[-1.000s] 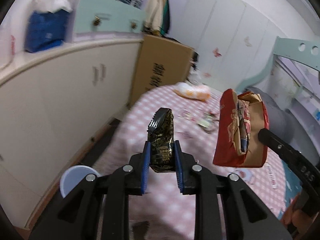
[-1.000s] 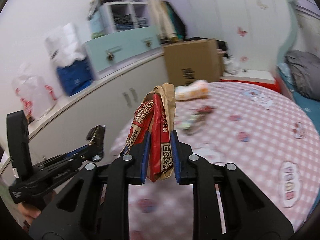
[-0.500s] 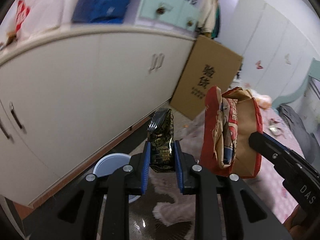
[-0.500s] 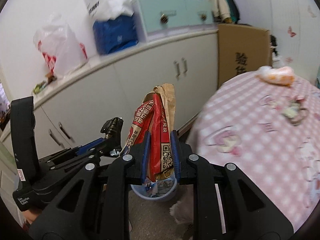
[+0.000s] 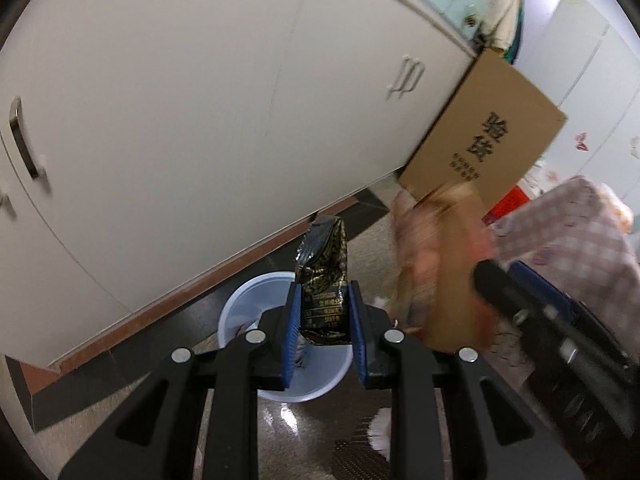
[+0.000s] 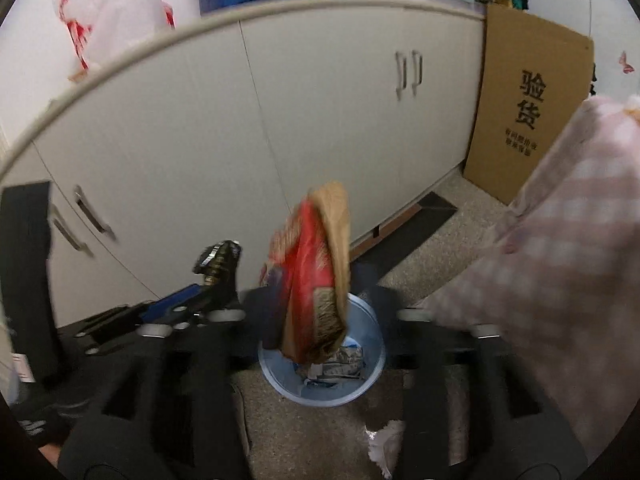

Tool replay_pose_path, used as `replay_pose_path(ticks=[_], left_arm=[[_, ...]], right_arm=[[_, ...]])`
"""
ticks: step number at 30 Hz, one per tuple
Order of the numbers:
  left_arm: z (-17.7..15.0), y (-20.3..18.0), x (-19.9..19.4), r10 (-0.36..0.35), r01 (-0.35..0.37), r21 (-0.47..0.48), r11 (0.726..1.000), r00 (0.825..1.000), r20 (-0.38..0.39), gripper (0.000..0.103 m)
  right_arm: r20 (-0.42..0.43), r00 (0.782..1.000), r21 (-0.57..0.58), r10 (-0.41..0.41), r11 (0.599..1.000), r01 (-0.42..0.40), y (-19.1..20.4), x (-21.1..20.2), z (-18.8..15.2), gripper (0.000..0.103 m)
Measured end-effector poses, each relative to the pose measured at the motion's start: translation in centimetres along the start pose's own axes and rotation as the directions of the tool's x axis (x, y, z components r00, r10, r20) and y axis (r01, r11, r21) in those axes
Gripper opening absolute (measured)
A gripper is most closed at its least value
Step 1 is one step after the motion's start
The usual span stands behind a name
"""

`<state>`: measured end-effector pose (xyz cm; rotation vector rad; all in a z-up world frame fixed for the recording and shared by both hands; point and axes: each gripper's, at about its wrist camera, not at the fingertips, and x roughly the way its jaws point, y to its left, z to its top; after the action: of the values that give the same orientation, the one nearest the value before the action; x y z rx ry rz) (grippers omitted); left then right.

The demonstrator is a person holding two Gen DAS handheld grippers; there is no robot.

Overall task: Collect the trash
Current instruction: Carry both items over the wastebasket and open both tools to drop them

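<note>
Over the blue bin [image 6: 372, 376] — crumpled red-and-brown wrapper [image 6: 316, 276], blurred

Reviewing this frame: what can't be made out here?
- Right wrist view: motion blur smears the right tool; whether it grips the red paper bag is unclear.
- Left wrist view: that bag is blurred, its print unreadable.
- Blue bin: contents partly hidden by the bag, and by the left tool and black wrapper in the left view.
</note>
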<state>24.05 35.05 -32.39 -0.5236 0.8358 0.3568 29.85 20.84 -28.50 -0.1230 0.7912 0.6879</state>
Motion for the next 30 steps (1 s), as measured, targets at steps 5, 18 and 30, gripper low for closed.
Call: replay_pose_path(ticks=[5,18,30], left_arm=[[-0.4,1.7,2.2,0.012,-0.012,-0.013,1.000,0.999,-0.046,0.022],[-1.9,1.2,3.9,0.016,-0.013,0.030,0.999,0.995,-0.095,0.023],[-1.6,0.0,4.0,-0.001,0.004,0.051,0.999,0.998,-0.061,0.024]], right_arm=[[-0.071,0.997,0.050,0.006,0.999,-0.002,-0.2,3.5,-1.6,0.057],[-0.024,0.998,0.080,-0.058,0.995,0.059,-1.1,1.6,-2.4,0.062],[0.065,0.992,0.066,-0.112,0.992,0.108,-0.6,-0.2,-2.4,0.064]])
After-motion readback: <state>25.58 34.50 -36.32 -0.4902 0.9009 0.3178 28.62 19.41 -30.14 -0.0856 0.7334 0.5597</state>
